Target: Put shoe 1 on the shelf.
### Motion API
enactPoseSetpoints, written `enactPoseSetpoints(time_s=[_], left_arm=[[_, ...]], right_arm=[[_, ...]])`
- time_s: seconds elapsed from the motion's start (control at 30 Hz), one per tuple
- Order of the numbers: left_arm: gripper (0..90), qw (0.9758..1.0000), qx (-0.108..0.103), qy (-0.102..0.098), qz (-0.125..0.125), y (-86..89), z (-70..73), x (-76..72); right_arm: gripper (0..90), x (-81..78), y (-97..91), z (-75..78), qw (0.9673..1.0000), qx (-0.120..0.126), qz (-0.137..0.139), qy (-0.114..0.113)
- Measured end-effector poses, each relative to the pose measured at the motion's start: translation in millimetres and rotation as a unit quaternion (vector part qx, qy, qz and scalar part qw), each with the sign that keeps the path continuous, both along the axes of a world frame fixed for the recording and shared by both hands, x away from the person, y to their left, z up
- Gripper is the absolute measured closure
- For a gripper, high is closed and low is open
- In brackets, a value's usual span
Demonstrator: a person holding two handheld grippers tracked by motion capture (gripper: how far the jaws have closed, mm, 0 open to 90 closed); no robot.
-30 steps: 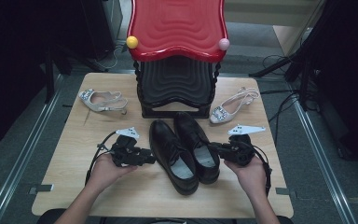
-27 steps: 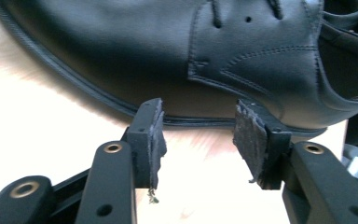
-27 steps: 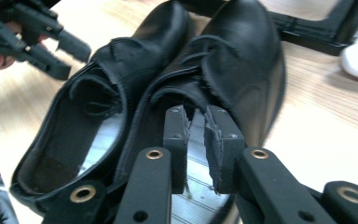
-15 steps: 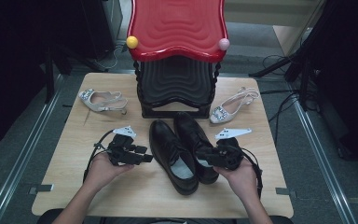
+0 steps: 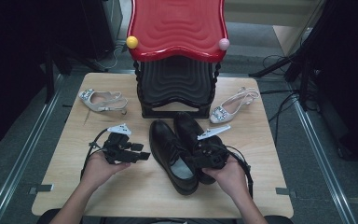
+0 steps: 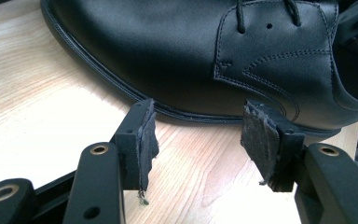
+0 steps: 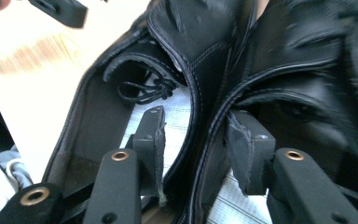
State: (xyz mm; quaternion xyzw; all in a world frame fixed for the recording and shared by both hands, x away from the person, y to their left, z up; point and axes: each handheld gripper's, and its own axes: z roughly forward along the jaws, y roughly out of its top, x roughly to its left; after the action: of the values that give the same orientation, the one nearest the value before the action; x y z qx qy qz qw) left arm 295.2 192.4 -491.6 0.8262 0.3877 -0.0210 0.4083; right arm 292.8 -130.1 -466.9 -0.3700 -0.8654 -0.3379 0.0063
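Observation:
Two black leather lace-up shoes stand side by side at the table's middle: the left shoe point(image 5: 167, 148) and the right shoe point(image 5: 186, 127). My left gripper point(image 5: 142, 152) lies level just left of the left shoe point(image 6: 177, 51), pointing at its side. Its jaws have just been opening and hold nothing; it point(image 6: 198, 135) is open. My right gripper point(image 5: 194, 156) reaches over the shoes' heel ends and has also just been opening. In the right gripper view it point(image 7: 198, 140) straddles the two adjoining walls, one jaw inside the left shoe point(image 7: 98, 107), the other inside the right shoe point(image 7: 298, 60), with the pads not pressing.
A black shoe rack with a red wavy top point(image 5: 177, 28) stands at the back middle of the wooden table point(image 5: 135, 196). A pale jewelled heeled sandal point(image 5: 101, 100) lies at the back left, and its mate point(image 5: 230, 106) at the back right. Cables trail beside both hands.
My right gripper has moved left from beside the right shoe onto the shoes' openings, and its jaws stand wider. The left gripper has stayed about where it was.

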Motion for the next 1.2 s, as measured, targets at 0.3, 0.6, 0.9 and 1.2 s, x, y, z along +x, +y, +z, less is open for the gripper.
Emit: enactPoseSetpoints(time_s=[0.3, 0.6, 0.9, 1.2], left_arm=[[45.2, 1.0000, 0.002, -0.001, 0.002, 1.1, 0.3, 0.1], [45.0, 1.0000, 0.003, -0.006, 0.003, 1.0, 2.9, 0.7], [45.2, 0.9998, 0.012, -0.002, 0.012, 7.1, -1.4, 4.2], [45.3, 0.9996, 0.006, -0.004, 0.027, 17.6, 0.0, 5.3]], right_arm=[[62.9, 17.2, 20.1, -10.8, 0.9977, -0.062, -0.003, 0.027], [72.4, 21.9, 26.1, -12.7, 0.9946, -0.097, -0.010, 0.036], [83.4, 30.2, 4.0, -10.3, 0.9951, -0.065, -0.022, 0.072], [83.5, 27.7, -22.9, 14.8, 0.9945, 0.010, -0.019, 0.103]])
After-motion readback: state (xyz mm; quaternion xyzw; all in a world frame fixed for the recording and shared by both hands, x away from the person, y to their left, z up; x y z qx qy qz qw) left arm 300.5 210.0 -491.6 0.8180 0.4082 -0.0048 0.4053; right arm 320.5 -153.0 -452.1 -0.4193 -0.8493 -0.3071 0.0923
